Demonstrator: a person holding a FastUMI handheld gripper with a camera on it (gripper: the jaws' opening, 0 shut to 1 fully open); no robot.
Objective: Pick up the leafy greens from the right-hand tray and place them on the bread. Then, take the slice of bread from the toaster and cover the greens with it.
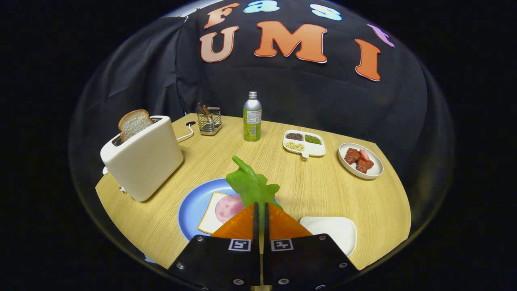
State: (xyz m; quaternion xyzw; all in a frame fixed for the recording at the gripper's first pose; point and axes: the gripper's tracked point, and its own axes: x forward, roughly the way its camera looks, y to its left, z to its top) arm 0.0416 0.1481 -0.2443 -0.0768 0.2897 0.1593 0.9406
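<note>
Greens [251, 186] held in nearly closed tongs [261, 210], above the plate [193, 210].
Table [323, 194] first, then plate: bring the leaf down flat over the bread [211, 218] with its 1 ham round [228, 207] before letting go. Both fingers pinch the stem; the leaf sticks up just beyond them. The second slice [135, 123] waits in the toaster [142, 161].

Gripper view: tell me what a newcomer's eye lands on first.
The greens, pinched in the shut gripper, stick up over the blue plate, where bread topped with ham waits. Beyond the plate, a slice pokes out of the white toaster.
</note>
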